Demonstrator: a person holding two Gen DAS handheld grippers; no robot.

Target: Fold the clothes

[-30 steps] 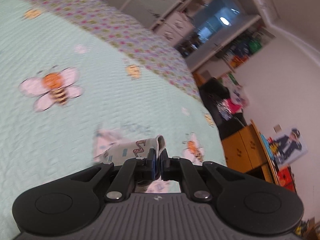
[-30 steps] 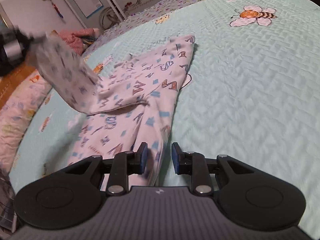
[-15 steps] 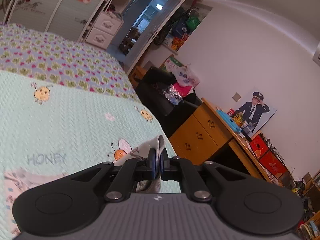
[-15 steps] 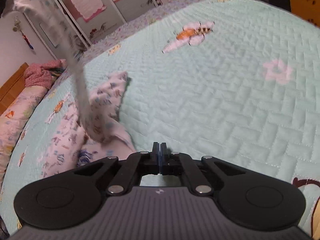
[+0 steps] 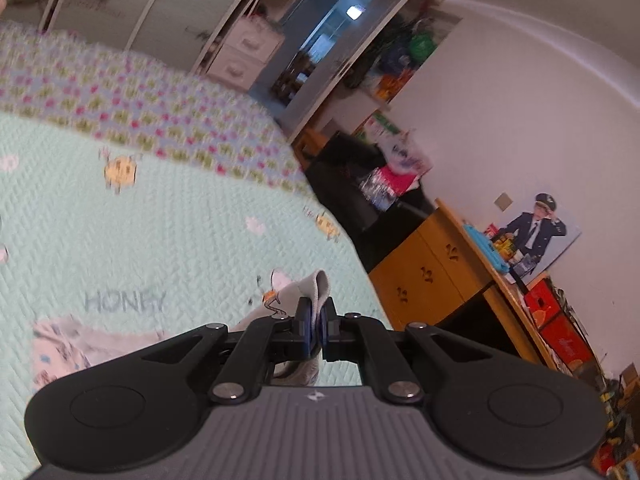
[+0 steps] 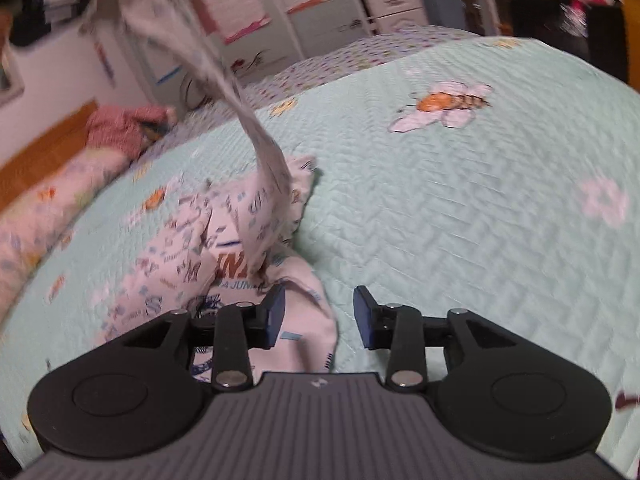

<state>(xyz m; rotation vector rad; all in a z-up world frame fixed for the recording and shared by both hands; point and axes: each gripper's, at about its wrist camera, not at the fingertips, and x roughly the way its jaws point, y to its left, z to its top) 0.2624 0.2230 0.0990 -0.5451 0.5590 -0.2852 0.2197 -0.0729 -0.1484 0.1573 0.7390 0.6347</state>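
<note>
Left tongs (image 5: 315, 328) clamped on a fold of the letter-print garment (image 6: 224, 256), pulling one end up off the bed (image 6: 460, 208). The rest of the garment lies bunched on the mint quilt. Right tongs (image 6: 320, 314) spread apart above its near edge, gripping nothing.

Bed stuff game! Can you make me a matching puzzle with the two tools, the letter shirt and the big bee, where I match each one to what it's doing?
Things:
1. left tool
2. right tool
3. letter shirt
4. big bee

What each is doing:
A. open, gripping nothing
B. printed on the green bedspread
C. shut on a bit of cloth
D. partly lying on the bed, with one part pulled up into the air

Pairs: 1-C, 2-A, 3-D, 4-B
</note>
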